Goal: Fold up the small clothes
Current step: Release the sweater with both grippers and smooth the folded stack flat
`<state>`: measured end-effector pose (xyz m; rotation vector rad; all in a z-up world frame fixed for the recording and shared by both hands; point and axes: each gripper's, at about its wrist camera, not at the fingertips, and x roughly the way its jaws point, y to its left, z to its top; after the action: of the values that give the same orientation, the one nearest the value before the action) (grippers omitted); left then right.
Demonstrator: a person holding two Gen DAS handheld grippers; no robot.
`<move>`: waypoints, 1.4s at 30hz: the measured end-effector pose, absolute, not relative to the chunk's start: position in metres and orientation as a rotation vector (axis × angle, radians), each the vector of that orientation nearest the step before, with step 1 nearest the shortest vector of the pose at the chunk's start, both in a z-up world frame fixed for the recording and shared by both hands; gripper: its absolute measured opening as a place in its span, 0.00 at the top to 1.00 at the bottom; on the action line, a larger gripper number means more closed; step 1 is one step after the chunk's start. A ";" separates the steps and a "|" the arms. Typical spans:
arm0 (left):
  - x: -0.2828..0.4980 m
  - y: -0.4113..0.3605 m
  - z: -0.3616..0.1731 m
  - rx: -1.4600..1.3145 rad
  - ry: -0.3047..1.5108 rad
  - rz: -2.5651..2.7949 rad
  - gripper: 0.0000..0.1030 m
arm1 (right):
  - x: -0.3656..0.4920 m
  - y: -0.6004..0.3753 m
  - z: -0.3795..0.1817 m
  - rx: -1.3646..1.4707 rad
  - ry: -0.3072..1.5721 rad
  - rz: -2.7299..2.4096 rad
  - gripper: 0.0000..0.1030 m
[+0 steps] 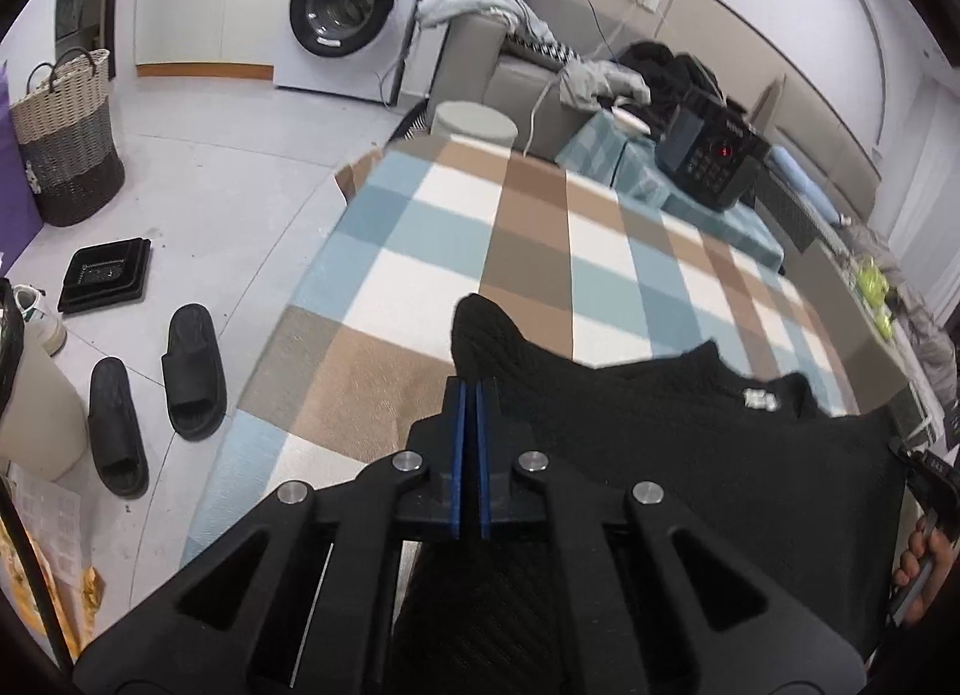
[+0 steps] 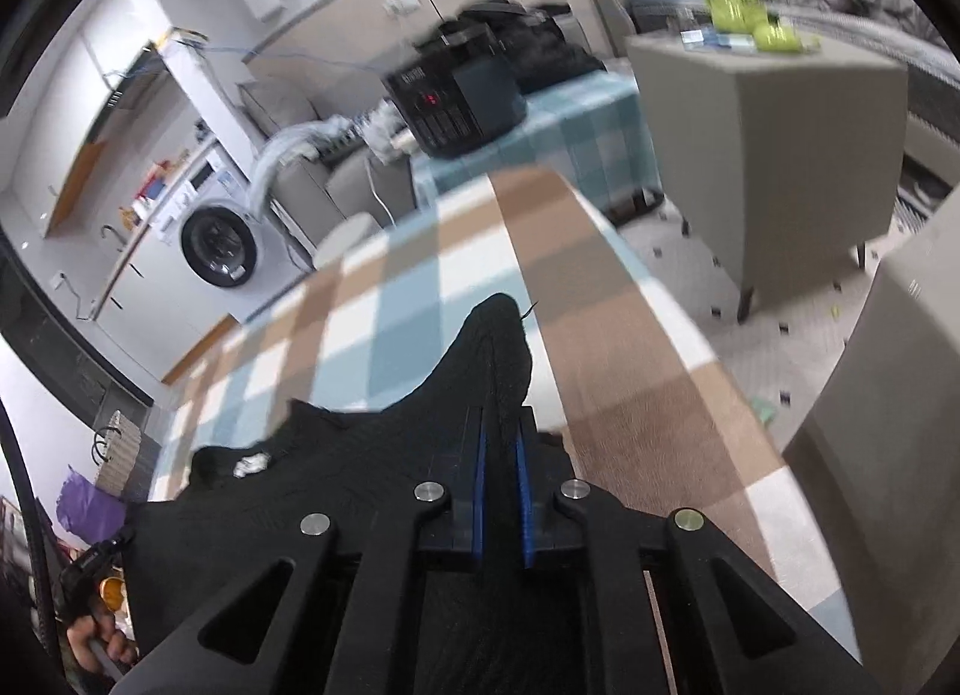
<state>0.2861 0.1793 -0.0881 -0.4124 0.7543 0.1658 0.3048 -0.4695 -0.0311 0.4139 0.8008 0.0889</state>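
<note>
A black knitted garment [image 1: 660, 431] hangs stretched between both grippers above a table with a blue, brown and white checked cloth [image 1: 480, 215]. Its white label [image 1: 759, 398] shows near the neckline. My left gripper [image 1: 471, 386] is shut on one corner, and a peak of black knit sticks out past its blue pads. In the right wrist view, the same garment [image 2: 372, 455] runs off to the left with its label [image 2: 251, 464] in sight. My right gripper [image 2: 501, 425] is shut on the other corner, with fabric bunched between its pads above the checked cloth [image 2: 420, 275].
A black device with a red display [image 1: 708, 155] sits at the table's far end. On the floor to the left are black slippers [image 1: 192, 371], a woven basket [image 1: 66, 137] and a washing machine [image 1: 348, 5]. A grey cabinet [image 2: 762, 143] stands to the right.
</note>
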 end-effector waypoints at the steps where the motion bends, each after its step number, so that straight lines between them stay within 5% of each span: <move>1: 0.284 0.180 -0.084 -0.415 0.743 0.167 0.99 | 0.301 -0.469 -0.022 0.399 0.765 0.089 0.93; 12: 0.297 0.195 -0.086 -0.415 0.761 0.273 0.99 | 0.328 -0.486 -0.029 0.435 0.790 0.012 0.95; 14: 0.295 0.195 -0.090 -0.417 0.781 0.268 0.96 | 0.327 -0.489 -0.034 0.470 0.821 0.033 0.87; 18: 0.282 0.193 -0.093 -0.438 0.829 0.245 0.67 | 0.315 -0.490 -0.035 0.494 0.859 0.067 0.60; 29: 0.177 0.163 -0.051 -0.411 0.773 0.214 0.30 | 0.210 -0.483 -0.017 0.458 0.906 0.169 0.42; 42: 0.043 0.121 -0.079 -0.426 0.825 0.232 0.28 | 0.072 -0.501 -0.053 0.533 0.972 0.208 0.41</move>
<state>0.0429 0.1205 -0.0790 -0.4263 0.8247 0.2316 0.0719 -0.5005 -0.0529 0.5333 0.9720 0.2077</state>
